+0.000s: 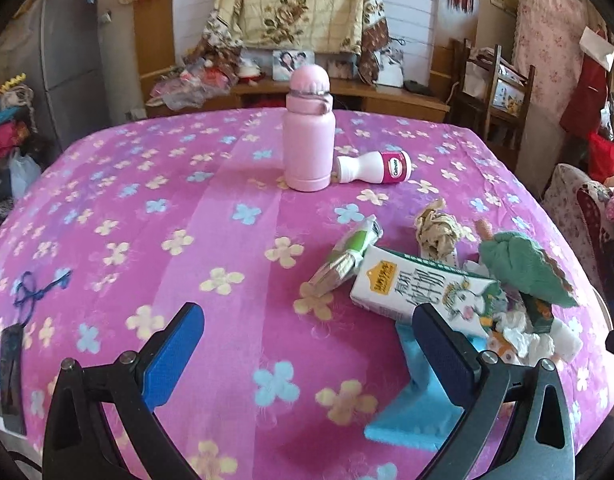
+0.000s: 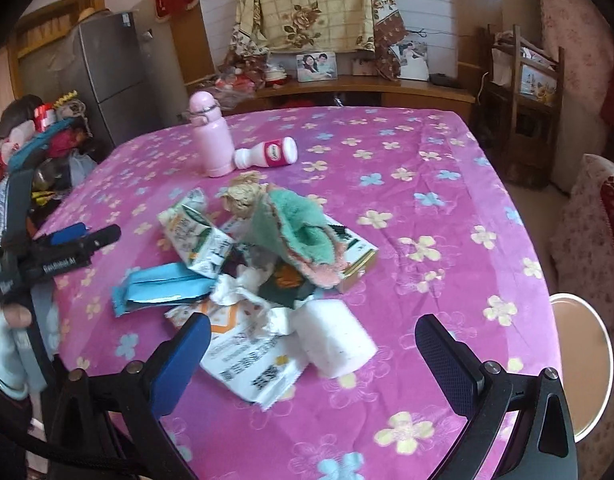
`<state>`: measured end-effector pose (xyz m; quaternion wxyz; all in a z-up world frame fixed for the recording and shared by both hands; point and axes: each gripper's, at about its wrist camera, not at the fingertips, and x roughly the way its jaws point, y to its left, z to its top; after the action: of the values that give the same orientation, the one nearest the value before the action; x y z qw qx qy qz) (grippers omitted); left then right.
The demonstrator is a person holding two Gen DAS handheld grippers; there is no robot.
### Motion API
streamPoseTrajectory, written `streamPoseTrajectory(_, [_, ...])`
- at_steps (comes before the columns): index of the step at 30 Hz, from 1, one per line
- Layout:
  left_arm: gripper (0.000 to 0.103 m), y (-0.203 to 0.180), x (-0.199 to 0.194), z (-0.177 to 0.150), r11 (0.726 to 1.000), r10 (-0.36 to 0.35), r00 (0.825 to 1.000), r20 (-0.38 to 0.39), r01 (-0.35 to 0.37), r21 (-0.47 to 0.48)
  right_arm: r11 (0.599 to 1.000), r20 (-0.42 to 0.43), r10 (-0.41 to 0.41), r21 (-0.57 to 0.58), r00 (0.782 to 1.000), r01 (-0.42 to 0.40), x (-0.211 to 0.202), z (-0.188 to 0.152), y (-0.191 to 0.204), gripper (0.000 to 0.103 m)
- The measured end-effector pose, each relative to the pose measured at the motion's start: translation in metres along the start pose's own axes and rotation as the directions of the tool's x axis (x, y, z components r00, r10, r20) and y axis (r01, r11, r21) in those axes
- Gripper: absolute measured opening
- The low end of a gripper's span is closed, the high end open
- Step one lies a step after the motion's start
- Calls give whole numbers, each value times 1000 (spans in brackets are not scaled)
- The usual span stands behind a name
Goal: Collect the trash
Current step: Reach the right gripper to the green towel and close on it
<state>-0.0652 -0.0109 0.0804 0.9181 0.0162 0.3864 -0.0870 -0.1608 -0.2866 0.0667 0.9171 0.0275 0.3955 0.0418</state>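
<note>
Left wrist view: the left gripper (image 1: 307, 344) hangs over the pink flowered tablecloth (image 1: 147, 208) with its jaws spread wide and nothing between them. Its right finger sits in front of a blue wrapper (image 1: 415, 412) lying flat on the cloth; contact cannot be confirmed. The trash pile lies ahead and to the right: a white milk carton (image 1: 419, 288) on its side, a green-and-white crushed pack (image 1: 347, 256) touching the carton's near corner, a ball of crumpled brown paper (image 1: 439, 228) just behind, and a green cloth (image 1: 523, 268) draped over the pile's right part. Further back, a pink flask (image 1: 309, 132) stands upright, with a small white bottle (image 1: 373, 168) lying on its side just beside it.

Right wrist view: the right gripper (image 2: 313, 352) is likewise fully spread and holds nothing. Between and just ahead of its fingers lie a printed white wrapper (image 2: 255, 364) and a white foam block (image 2: 335, 336), touching each other. Beyond them sit crumpled tissue (image 2: 243, 288), the blue wrapper (image 2: 159, 284), the milk carton (image 2: 199, 236) and the green cloth (image 2: 295, 224) on top of a flat box (image 2: 359, 256). The left gripper (image 2: 91, 236) shows at the left edge, near the carton. The pink flask (image 2: 211, 140) and white bottle (image 2: 267, 154) stand well behind the pile.
</note>
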Motion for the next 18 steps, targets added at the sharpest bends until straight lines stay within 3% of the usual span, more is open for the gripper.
streamPoseTrajectory(9, [103, 3, 51, 20, 992, -77, 993, -88, 85, 90, 993, -56, 98, -55, 994, -101, 41, 59, 3, 103])
streamPoseTrajectory(14, [102, 6, 75, 33, 988, -130, 984, -120, 138, 65, 990, -89, 117, -71, 989, -124, 70, 77, 9, 103])
streamPoseTrajectory(18, [74, 1, 95, 41, 983, -157, 974, -163, 170, 70, 991, -122, 105, -67, 987, -114, 90, 82, 10, 103])
